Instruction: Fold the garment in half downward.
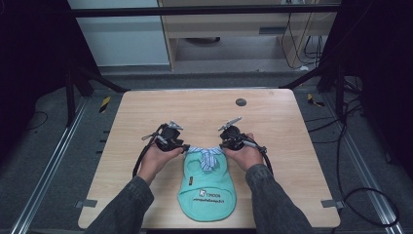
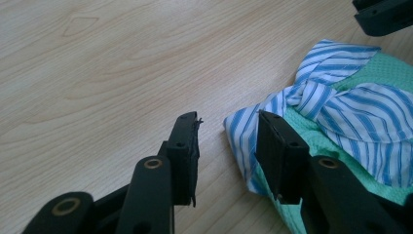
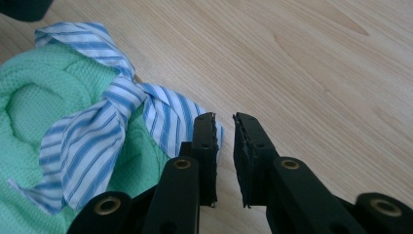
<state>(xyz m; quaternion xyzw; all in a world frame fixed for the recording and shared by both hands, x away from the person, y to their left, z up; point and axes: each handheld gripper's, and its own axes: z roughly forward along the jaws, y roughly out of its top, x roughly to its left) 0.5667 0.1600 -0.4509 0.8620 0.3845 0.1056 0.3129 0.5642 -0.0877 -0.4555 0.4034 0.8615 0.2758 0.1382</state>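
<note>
A: Table [image 1: 146,112], light wood. A mint green bib [image 1: 208,187] lies flat at the near edge, between the two hands, its rounded end toward the person.

B: Collar?

A: Blue-and-white striped collar [image 1: 207,155] across the far end of the bib, knotted in the middle, with a strip hanging down over the green. White print near the rounded end, too small to read.

B: Left gripper [image 2: 226,139]?

A: At the collar's left tip. Jaws partly apart, a clear gap between them. In the left gripper view the striped corner lies in that gap against the right-hand jaw; the other jaw stands clear over bare wood. No squeeze on the cloth that I can see.

B: Right gripper [image 3: 225,141]?

A: At the collar's right tip. Jaws narrow, only a thin slit between the pads. In the right gripper view the striped corner lies just behind and beside the left-hand jaw. Whether any cloth sits in the slit, cannot tell; the slit looks like bare wood.

B: Anything else?

A: A small dark disc [image 1: 240,102] on the far part of the table, well apart from the bib.
</note>
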